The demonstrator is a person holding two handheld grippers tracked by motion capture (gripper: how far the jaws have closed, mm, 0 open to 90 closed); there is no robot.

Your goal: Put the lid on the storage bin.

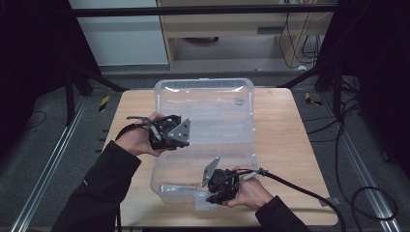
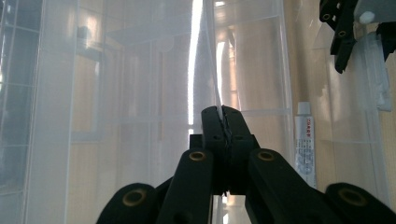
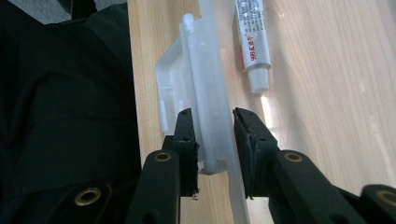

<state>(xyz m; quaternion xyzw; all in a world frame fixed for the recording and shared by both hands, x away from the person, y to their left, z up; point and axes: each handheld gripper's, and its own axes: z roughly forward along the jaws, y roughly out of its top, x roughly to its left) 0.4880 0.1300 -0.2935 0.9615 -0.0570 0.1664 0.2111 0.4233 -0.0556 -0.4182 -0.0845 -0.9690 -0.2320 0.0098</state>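
While the left gripper (image 2: pixel 223 110) pinches the box (image 1: pixel 205 104) wall shut-tight, the right gripper (image 3: pixel 214 135) clamps the latch (image 3: pixel 201 93) at the box's near rim, tube (image 3: pixel 253 42) just beyond its jaws.

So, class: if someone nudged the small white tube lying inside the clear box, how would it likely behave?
The tube lies flat and looks round-bodied, so it would probably roll or slide on the box's smooth floor. It looks small, so likely light. Its narrow capped end suggests it would tip if stood up.

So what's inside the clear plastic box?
A small white tube with red print lies on the floor of the clear plastic box. The right gripper covers part of the near corner.
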